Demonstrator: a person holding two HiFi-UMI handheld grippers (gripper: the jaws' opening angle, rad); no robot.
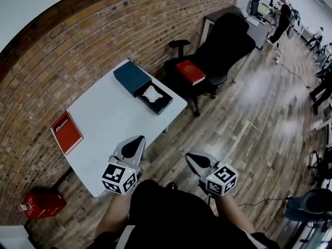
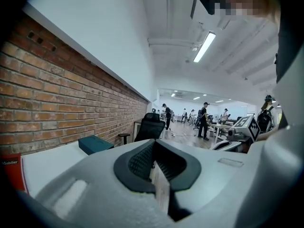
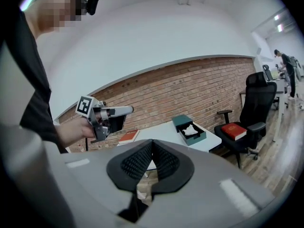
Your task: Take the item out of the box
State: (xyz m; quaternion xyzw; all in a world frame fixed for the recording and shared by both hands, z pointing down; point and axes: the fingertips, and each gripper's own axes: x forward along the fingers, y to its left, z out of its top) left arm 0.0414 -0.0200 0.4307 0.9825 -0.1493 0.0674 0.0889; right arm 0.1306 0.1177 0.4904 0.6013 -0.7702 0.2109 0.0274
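Note:
An open teal box (image 1: 162,104) stands at the far right end of the white table (image 1: 104,123), with a crumpled white item (image 1: 152,93) inside. Its teal lid (image 1: 132,78) lies just behind it. The right gripper view also shows the box (image 3: 198,136) and the item (image 3: 191,129). My left gripper (image 1: 137,140) hovers over the table's near edge, shut and empty, well short of the box. My right gripper (image 1: 192,158) hangs over the wooden floor beside the table, its jaws shut on nothing. In each gripper view the pads meet: left gripper (image 2: 153,148), right gripper (image 3: 152,146).
A red book (image 1: 66,132) lies at the table's left end. A black office chair (image 1: 220,51) with another red book (image 1: 190,71) on its seat stands right of the table. A brick wall (image 1: 78,40) runs behind. A red bag (image 1: 41,204) sits on the floor; people stand far off.

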